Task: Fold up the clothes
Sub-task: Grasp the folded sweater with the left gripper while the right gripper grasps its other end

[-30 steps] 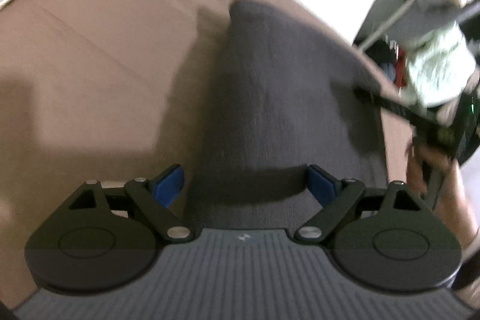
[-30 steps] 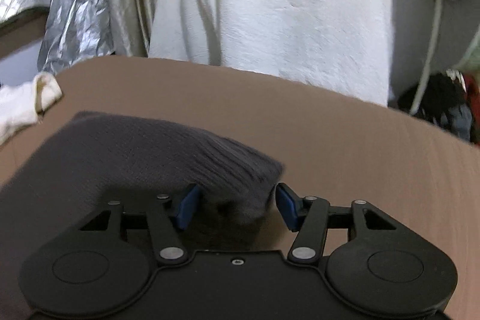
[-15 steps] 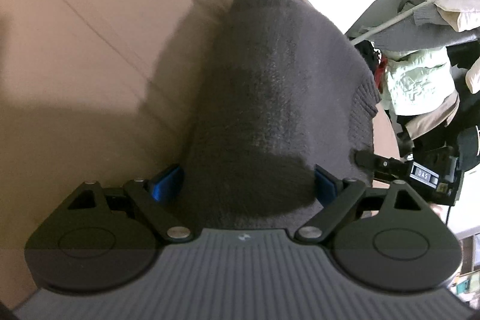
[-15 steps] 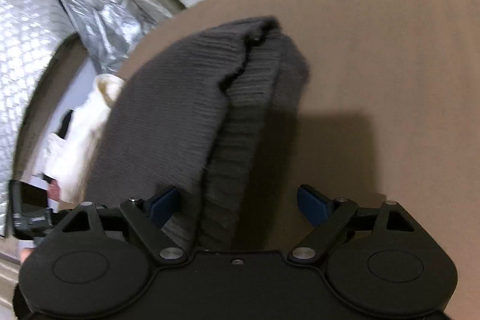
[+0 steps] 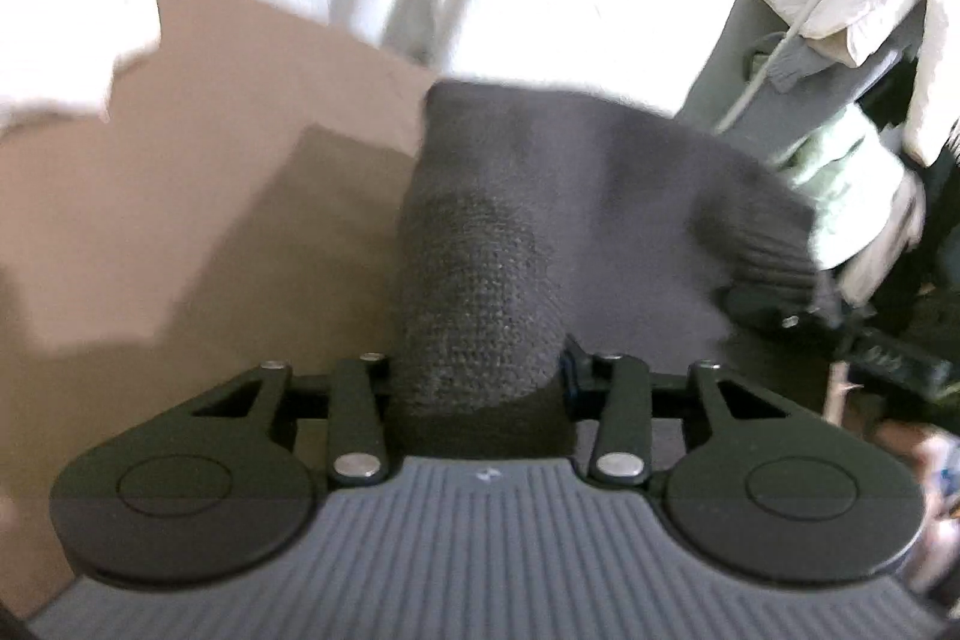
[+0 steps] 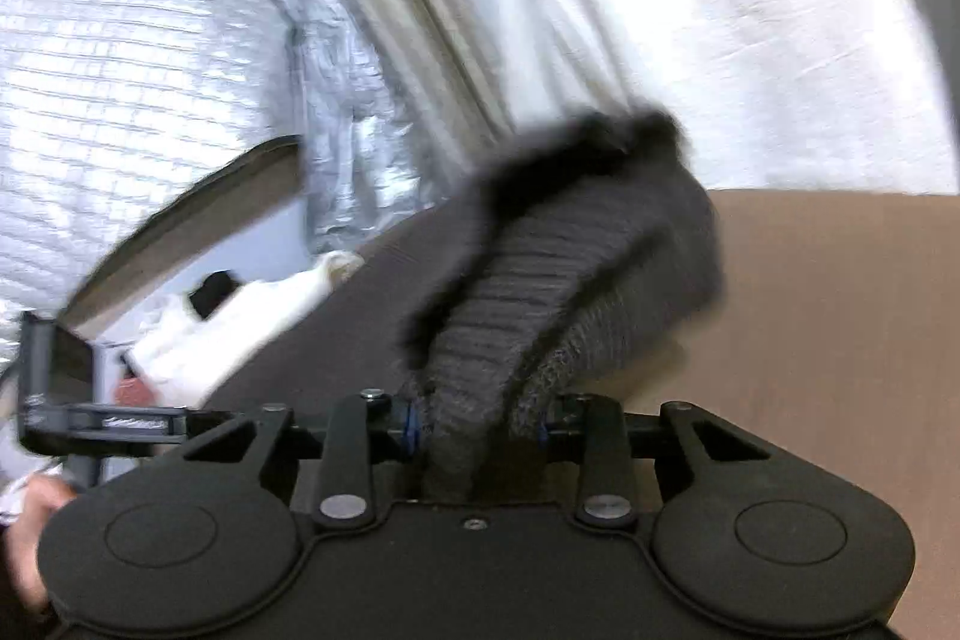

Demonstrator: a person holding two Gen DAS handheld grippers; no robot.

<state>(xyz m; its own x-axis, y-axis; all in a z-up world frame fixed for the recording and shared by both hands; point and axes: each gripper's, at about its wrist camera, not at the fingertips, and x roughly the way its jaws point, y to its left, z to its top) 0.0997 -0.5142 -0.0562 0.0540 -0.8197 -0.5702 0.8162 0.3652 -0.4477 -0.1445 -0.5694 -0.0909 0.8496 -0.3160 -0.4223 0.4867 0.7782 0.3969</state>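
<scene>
A dark grey knitted sweater [image 5: 570,196] lies folded on the brown surface [image 5: 210,160]. My left gripper [image 5: 474,376] has its jaws closing, and a thick bunched fold of the knit fills the gap and touches both pads. In the right wrist view the same sweater [image 6: 570,250] rises as a ribbed ridge. There my right gripper [image 6: 477,427] is also closing, its blue pads pressed on that ridge. Both views are blurred. The right gripper's body [image 5: 870,346] shows at the sweater's far side.
A white cloth [image 5: 60,40] lies at the brown surface's far left, seen too as white cloth [image 6: 240,322]. A white sheet [image 6: 720,10] and a silver quilted curtain [image 6: 120,70] hang behind. Piled clothes [image 5: 840,172] stand to the right.
Both grippers' jaws have narrowed from wide apart onto the sweater's folds. Both cameras have swung up, and the sweater's edge has risen off the brown surface.
</scene>
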